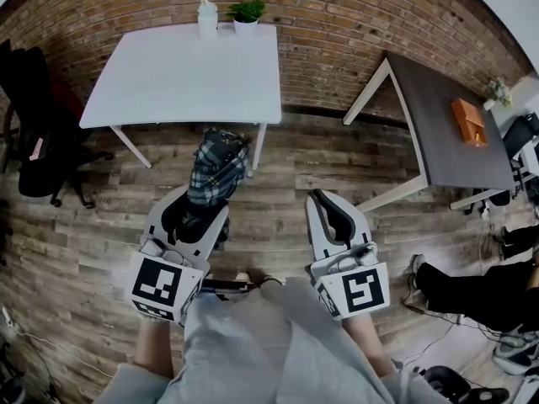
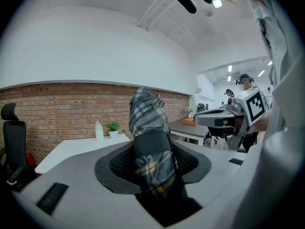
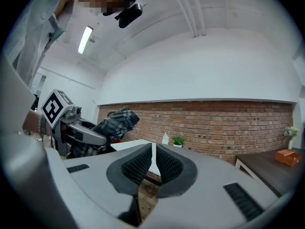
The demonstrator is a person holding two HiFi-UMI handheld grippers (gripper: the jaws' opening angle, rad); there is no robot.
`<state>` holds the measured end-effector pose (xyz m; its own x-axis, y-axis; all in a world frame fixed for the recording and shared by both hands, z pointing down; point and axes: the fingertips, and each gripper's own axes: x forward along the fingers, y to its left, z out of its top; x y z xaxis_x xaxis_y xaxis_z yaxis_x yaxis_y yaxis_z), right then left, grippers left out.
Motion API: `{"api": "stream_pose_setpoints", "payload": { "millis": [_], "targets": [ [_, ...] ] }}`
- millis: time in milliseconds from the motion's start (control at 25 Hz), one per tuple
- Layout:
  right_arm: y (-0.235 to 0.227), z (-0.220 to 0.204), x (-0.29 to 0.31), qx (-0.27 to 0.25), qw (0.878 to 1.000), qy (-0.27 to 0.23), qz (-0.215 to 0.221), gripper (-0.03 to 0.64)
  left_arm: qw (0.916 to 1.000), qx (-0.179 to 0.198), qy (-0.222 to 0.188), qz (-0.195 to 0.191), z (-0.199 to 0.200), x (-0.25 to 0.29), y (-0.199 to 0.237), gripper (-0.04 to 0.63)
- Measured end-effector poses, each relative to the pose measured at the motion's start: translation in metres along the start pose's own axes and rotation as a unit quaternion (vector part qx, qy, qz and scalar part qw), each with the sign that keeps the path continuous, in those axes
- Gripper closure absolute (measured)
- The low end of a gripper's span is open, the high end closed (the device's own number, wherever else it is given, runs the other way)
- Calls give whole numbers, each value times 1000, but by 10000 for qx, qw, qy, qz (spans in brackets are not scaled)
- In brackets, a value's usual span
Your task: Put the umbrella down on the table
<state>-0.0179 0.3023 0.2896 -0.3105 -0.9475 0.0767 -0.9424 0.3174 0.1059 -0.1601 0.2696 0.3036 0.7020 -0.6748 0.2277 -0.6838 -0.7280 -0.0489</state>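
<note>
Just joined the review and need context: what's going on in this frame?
A person holds a gripper in each hand. The left gripper is clamped on a folded plaid umbrella, which sticks out toward the white table but is over the wooden floor, short of the tabletop. The right gripper is shut and empty. The umbrella is not yet on the table.

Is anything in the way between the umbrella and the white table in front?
Nothing visible is. The left gripper holds the folded plaid umbrella just in front of the white table. The table's near part is bare. Only a white bottle and a small potted plant stand at its far edge.
</note>
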Motion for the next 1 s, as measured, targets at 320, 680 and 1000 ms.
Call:
{"api": "stream_pose_setpoints", "payload": {
  "millis": [320, 680, 1000],
  "targets": [
    [16, -3, 5, -7, 10000, -4, -44, 560, 9999, 108, -22, -77, -4, -3, 9, 367],
    [8, -14, 12, -63, 9999, 67, -117, 560, 9999, -41, -158, -19, -4, 5, 16, 367],
    [-12, -24, 61, -105, 9999, -61, 123, 560, 9995, -87, -247, 200, -8, 37, 43, 367]
  ]
}}
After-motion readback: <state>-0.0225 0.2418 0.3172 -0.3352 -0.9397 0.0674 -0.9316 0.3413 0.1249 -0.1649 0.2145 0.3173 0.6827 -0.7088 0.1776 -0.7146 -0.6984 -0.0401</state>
